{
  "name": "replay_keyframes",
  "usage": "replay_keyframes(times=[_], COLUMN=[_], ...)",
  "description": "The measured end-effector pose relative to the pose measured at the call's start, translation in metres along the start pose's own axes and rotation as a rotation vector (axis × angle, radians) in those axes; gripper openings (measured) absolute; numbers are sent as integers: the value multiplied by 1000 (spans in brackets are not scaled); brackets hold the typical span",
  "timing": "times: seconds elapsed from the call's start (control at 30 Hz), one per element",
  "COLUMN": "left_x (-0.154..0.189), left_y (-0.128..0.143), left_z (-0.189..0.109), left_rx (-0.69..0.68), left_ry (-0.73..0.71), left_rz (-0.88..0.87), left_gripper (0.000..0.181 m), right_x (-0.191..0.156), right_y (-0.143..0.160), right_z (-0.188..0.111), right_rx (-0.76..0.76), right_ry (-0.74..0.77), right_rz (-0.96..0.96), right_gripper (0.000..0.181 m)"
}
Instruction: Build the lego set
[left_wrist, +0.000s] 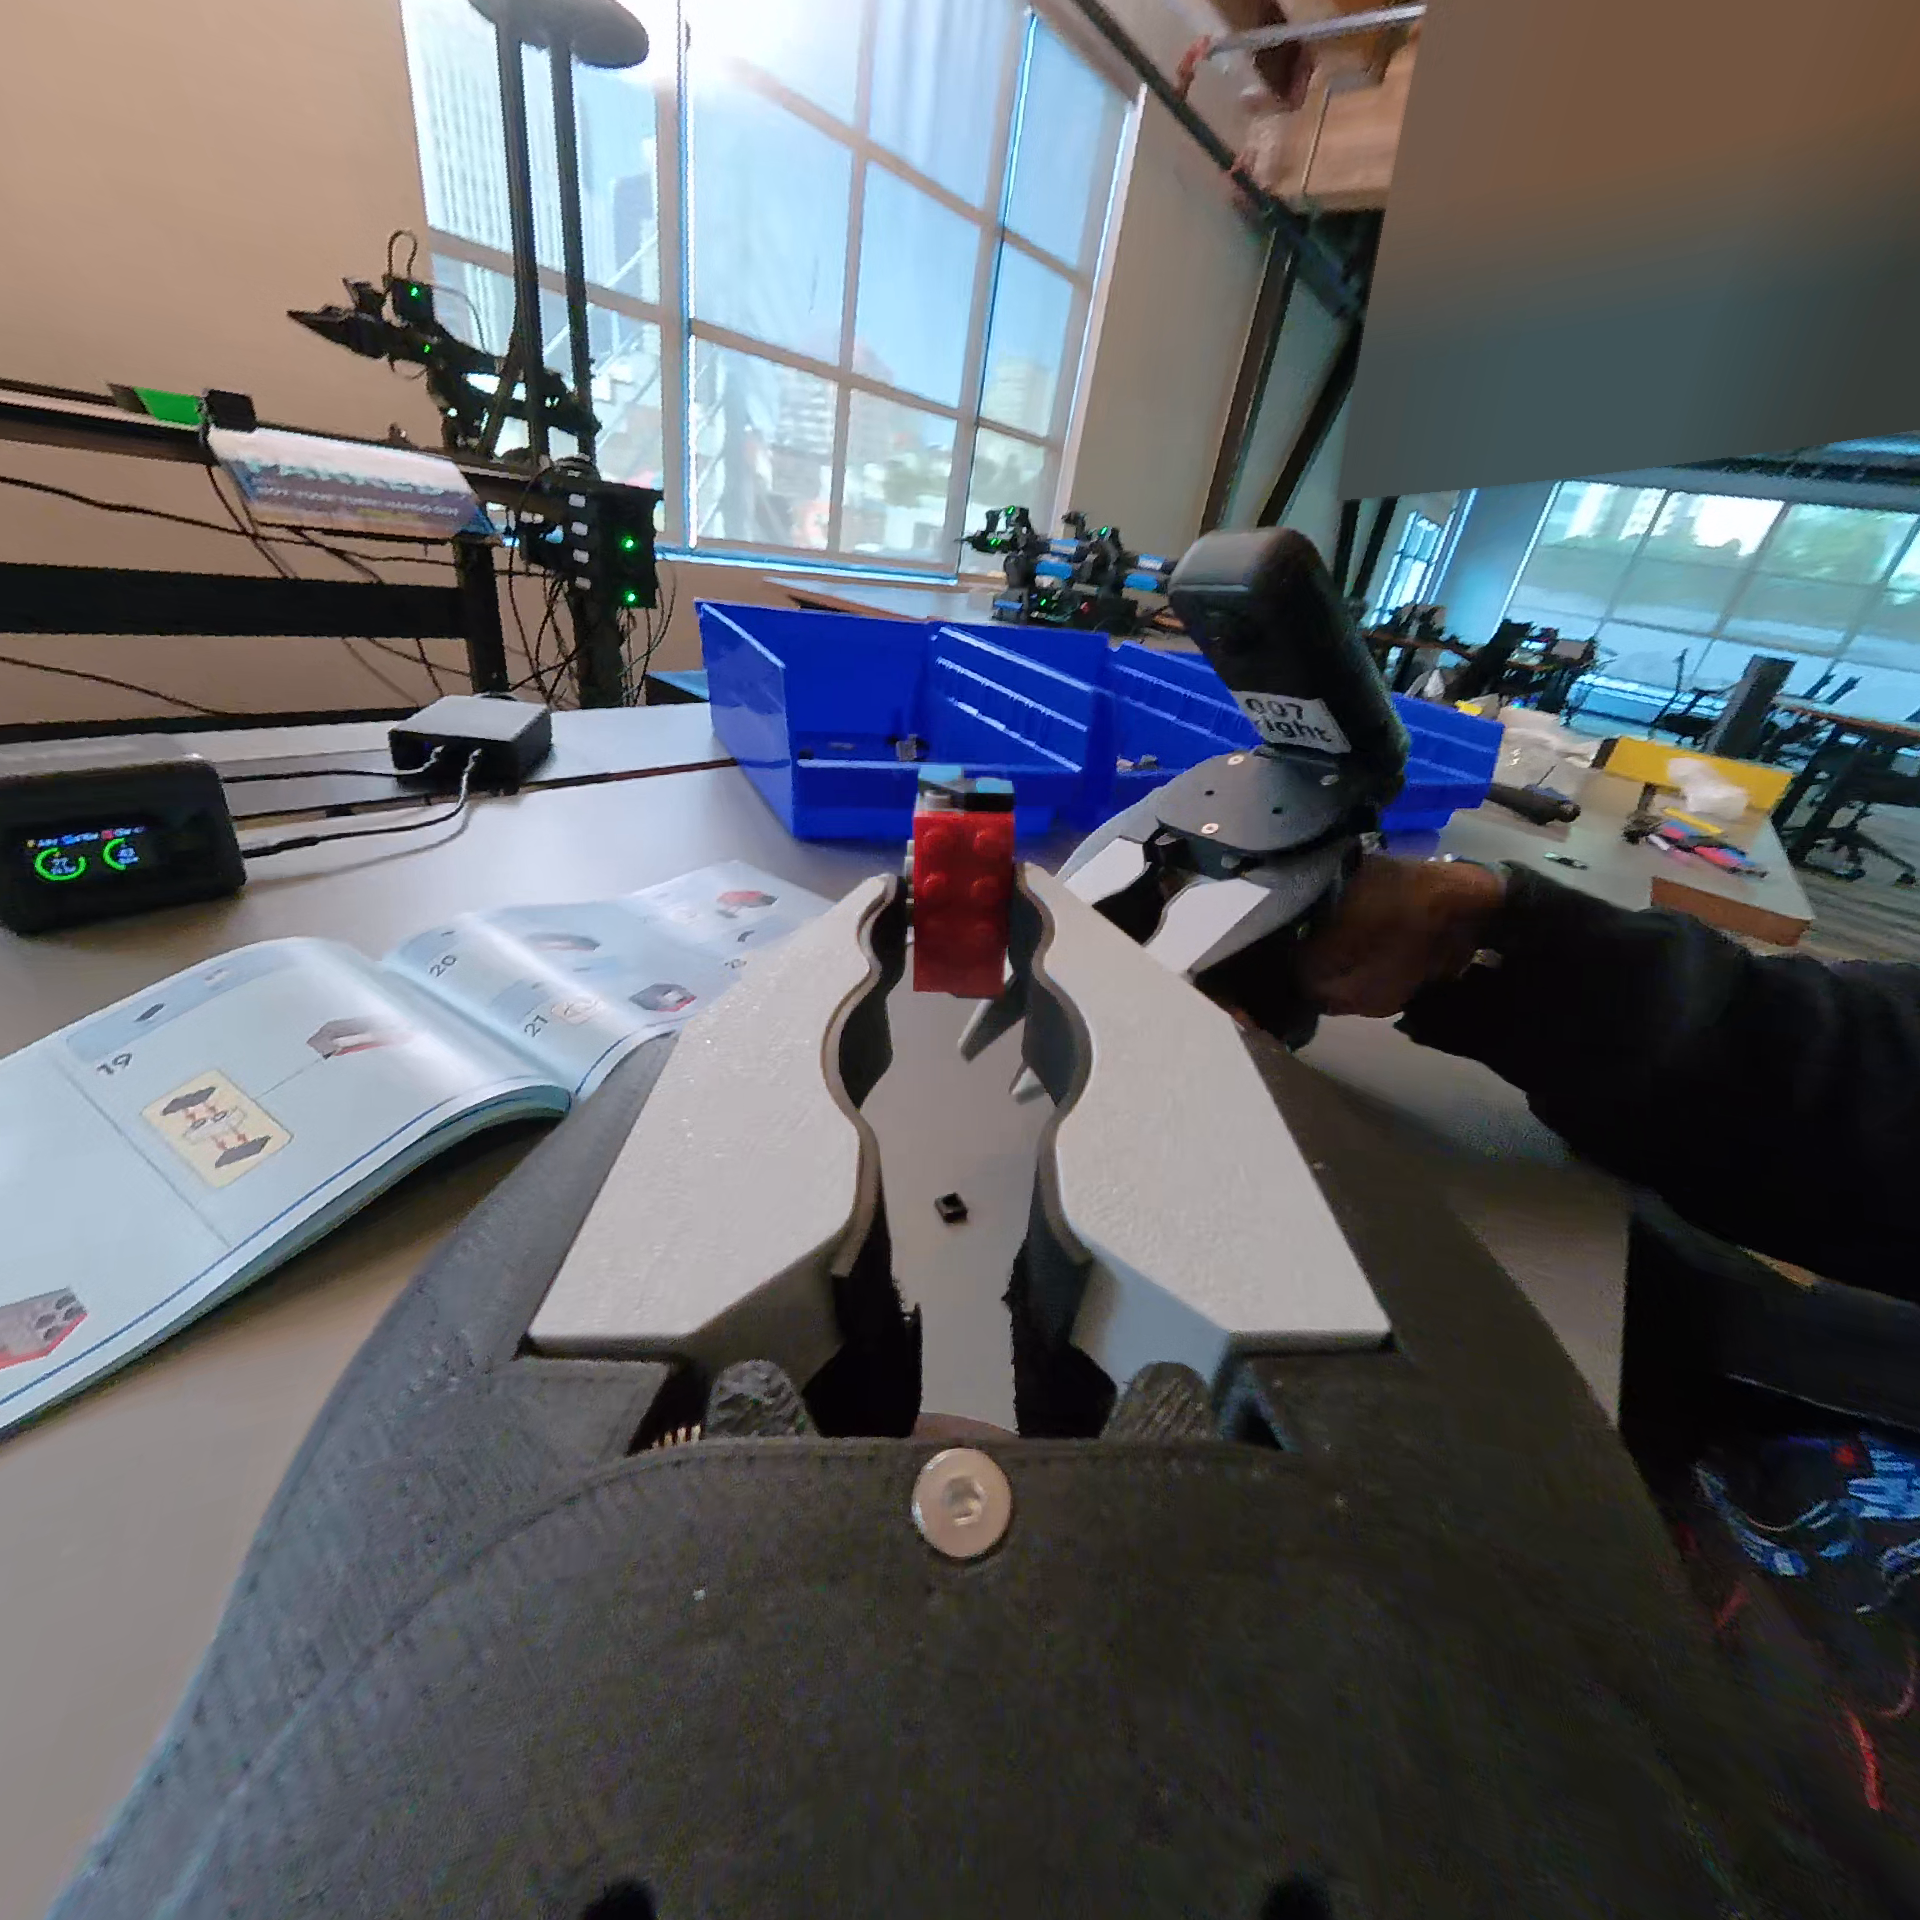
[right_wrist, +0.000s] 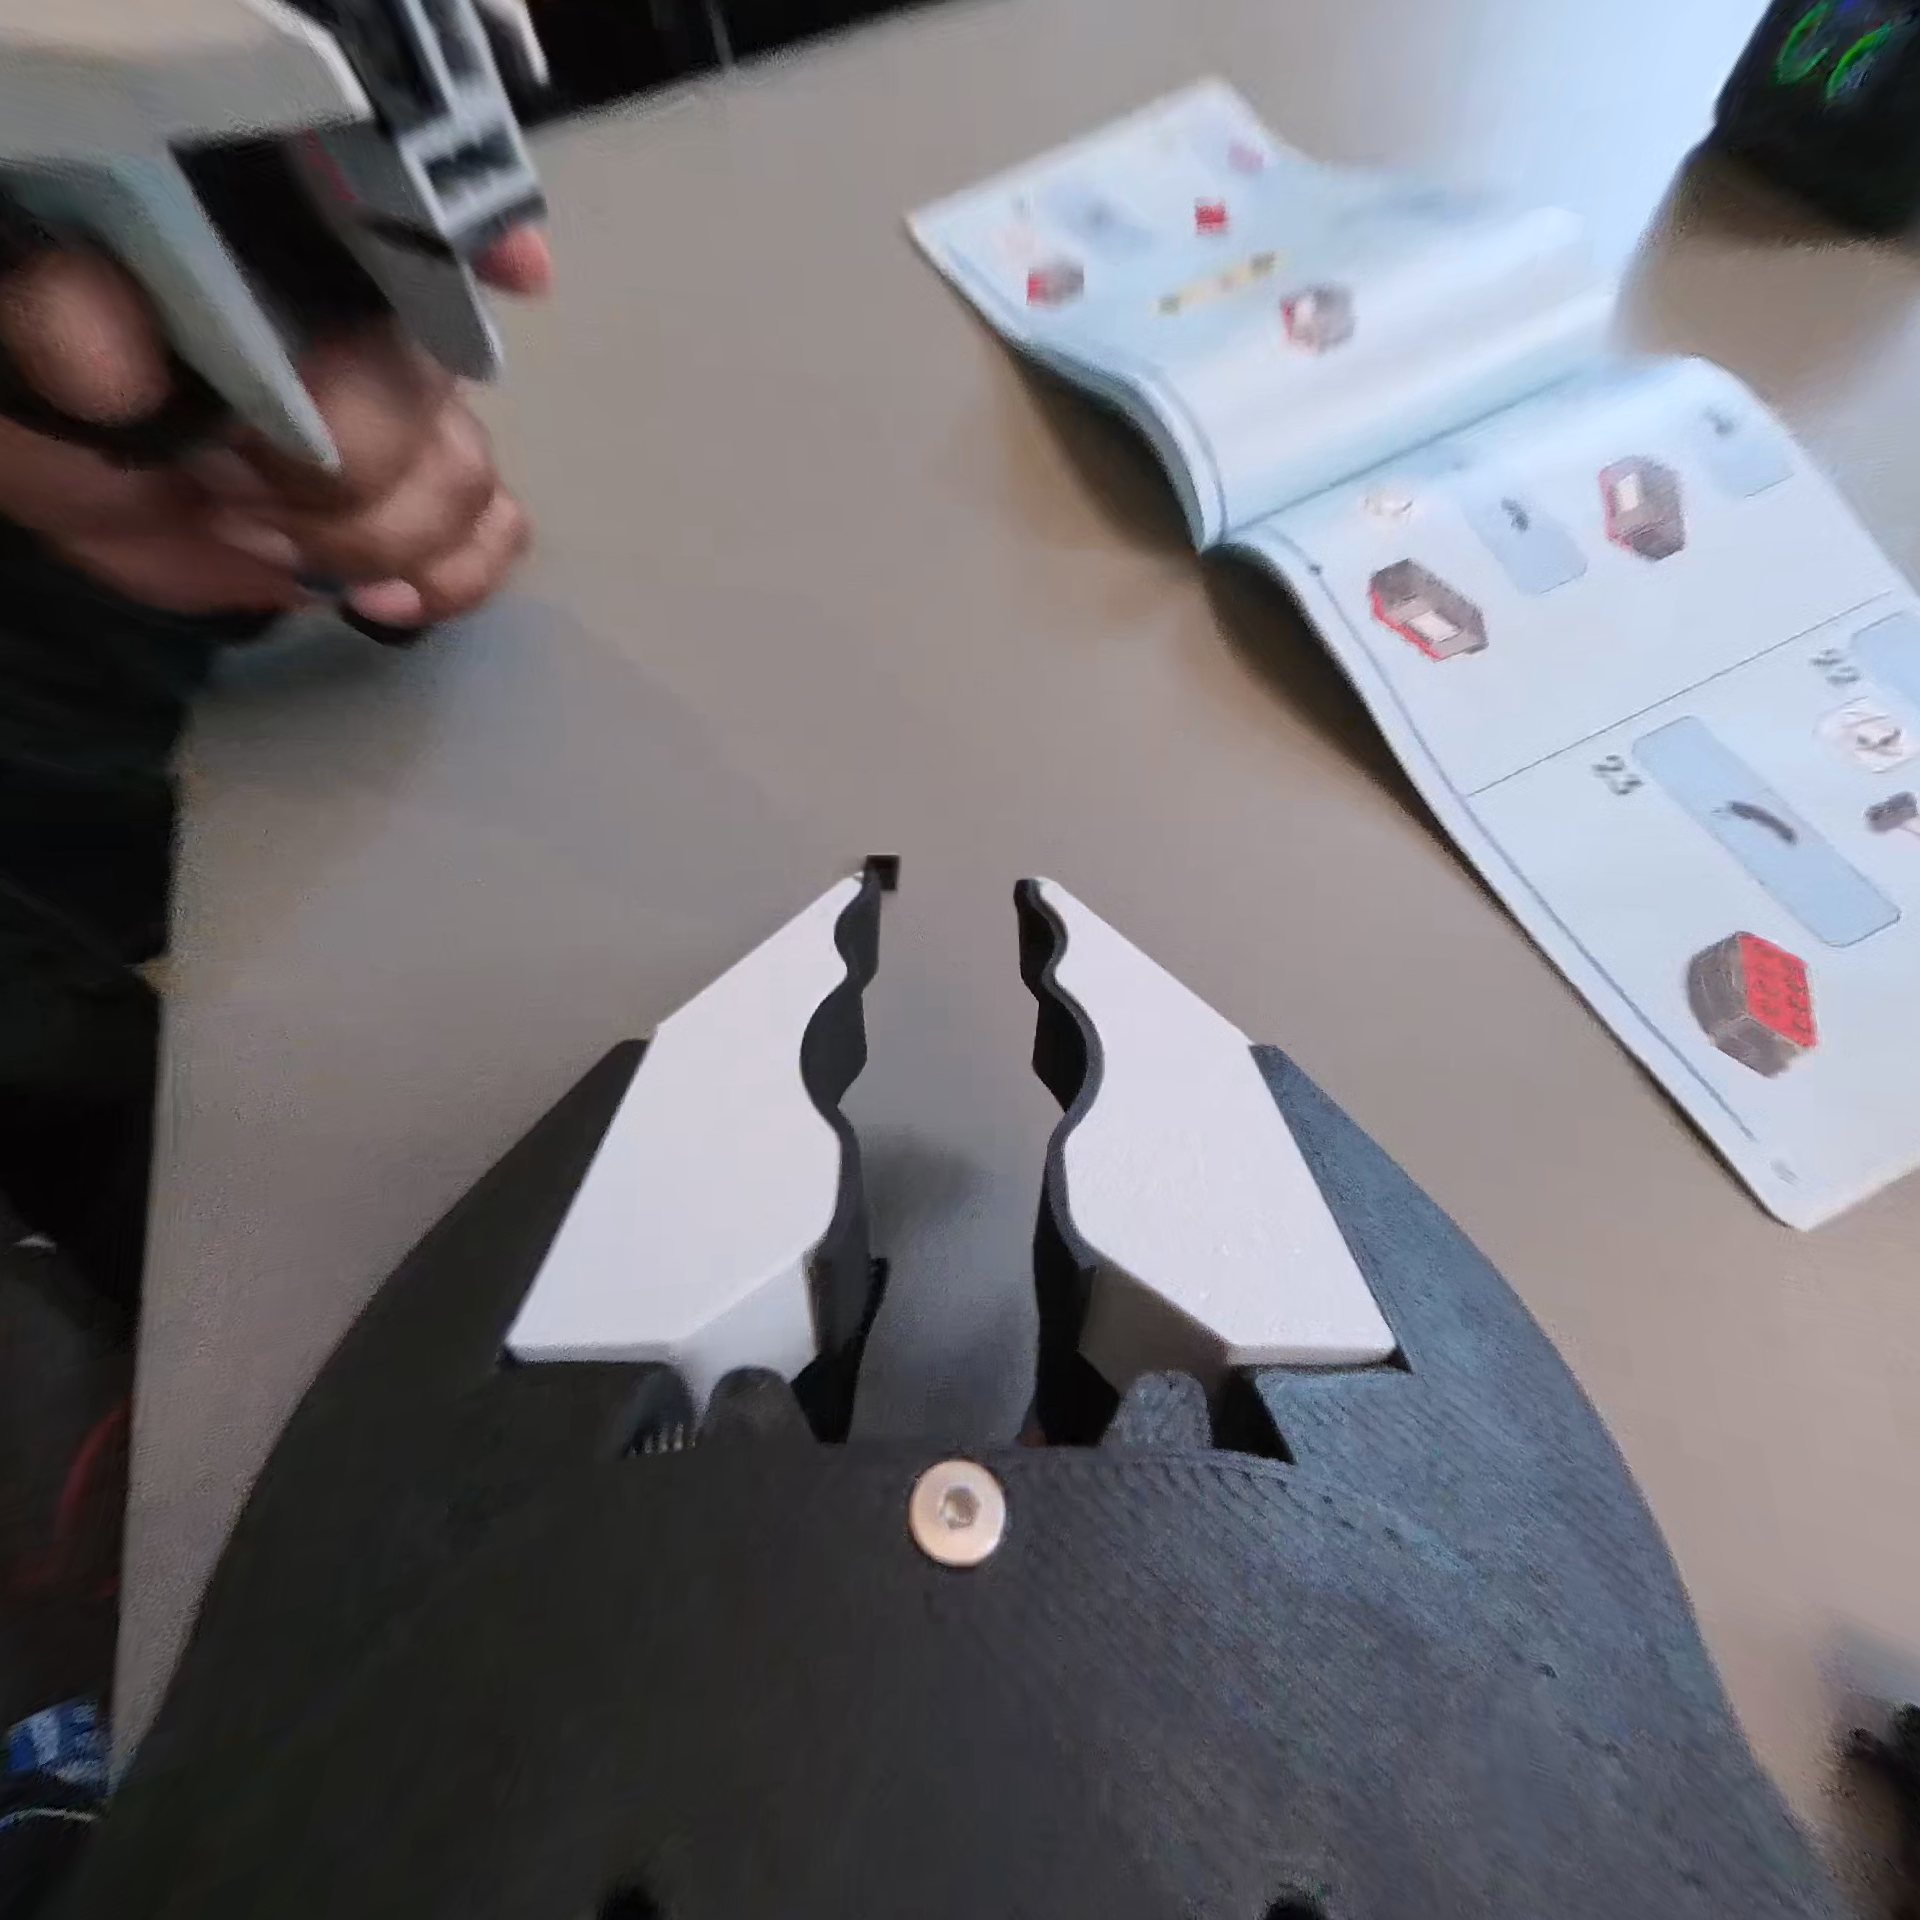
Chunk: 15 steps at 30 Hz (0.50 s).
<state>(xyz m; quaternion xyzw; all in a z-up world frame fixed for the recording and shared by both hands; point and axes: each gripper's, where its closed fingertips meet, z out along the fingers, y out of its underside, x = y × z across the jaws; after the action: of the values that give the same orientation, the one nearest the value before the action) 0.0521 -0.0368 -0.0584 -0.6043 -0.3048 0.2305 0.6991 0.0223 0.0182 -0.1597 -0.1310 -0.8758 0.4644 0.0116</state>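
Observation:
My left gripper (left_wrist: 961, 914) is shut on a small Lego build (left_wrist: 961, 904), a red studded block with black and grey parts on top, held above the grey table (left_wrist: 520, 1299). A tiny black Lego piece (left_wrist: 948, 1207) lies on the table below it. My right gripper (right_wrist: 948, 888) is open and empty, low over the table, and the black piece (right_wrist: 883, 871) sits just at its left fingertip. In the left wrist view the right gripper (left_wrist: 1003, 1055) points down at the table just right of the build. The left gripper (right_wrist: 239, 208) shows blurred at the upper left of the right wrist view.
An open instruction booklet (left_wrist: 312, 1049) lies left of the grippers and also shows in the right wrist view (right_wrist: 1507, 540). Blue bins (left_wrist: 862, 717) stand at the back of the table. A black device with a lit screen (left_wrist: 114, 842) and a black box with cables (left_wrist: 470, 732) sit far left. The grippers' ends are close to 12 centimeters from one another.

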Motion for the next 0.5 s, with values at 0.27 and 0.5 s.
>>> replay_keyframes(times=[0.27,0.5], left_x=[-7,-10], left_y=[15,22], left_z=[7,9], left_rx=[-85,-113], left_ry=[-76,-91], left_rz=[31,11], left_gripper=[19,19], right_x=[-12,-14], right_y=[13,12], right_z=[27,32], right_rx=[-155,-166], right_ry=[67,95], right_rz=[-85,-128], right_gripper=[27,11])
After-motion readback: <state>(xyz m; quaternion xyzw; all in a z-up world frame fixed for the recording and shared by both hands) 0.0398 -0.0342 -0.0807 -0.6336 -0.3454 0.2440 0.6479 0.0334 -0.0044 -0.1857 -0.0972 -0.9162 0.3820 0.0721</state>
